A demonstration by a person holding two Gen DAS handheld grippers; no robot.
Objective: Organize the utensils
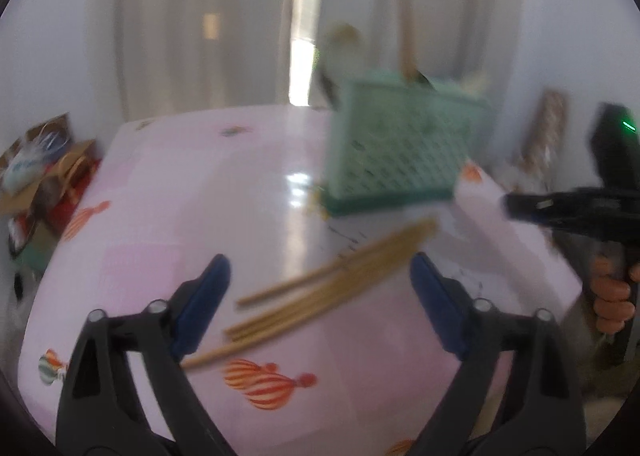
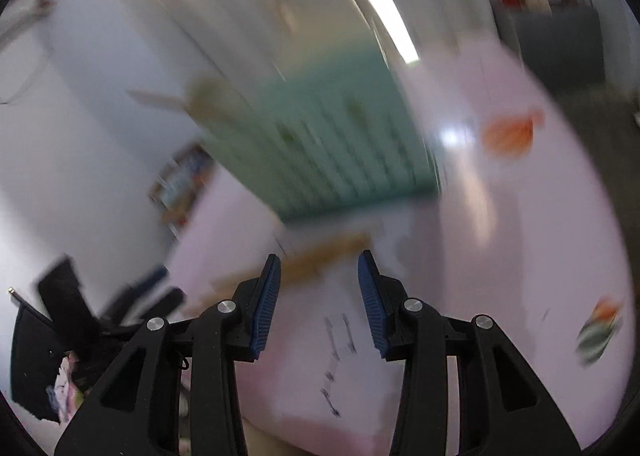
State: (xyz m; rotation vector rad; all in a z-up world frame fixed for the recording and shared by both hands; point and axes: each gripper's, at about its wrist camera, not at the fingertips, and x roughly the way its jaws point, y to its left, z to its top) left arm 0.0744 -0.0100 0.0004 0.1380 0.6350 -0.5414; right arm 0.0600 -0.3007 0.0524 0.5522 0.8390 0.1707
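The wooden chopsticks (image 1: 320, 296) lay loose on the pink table (image 1: 200, 215), just near of the green basket (image 1: 396, 151). The left gripper (image 1: 320, 296) hovered wide over them, gripping nothing; the right gripper (image 2: 319, 296) stood partly spread and empty.

Both wrist views: same chopsticks (image 1: 336, 288)

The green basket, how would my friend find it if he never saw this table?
Look at the pink table with balloon pictures. Near its far edge stands the green basket, just past the loose chopsticks. It is the only green thing with holey sides, and utensils poke out of its top.
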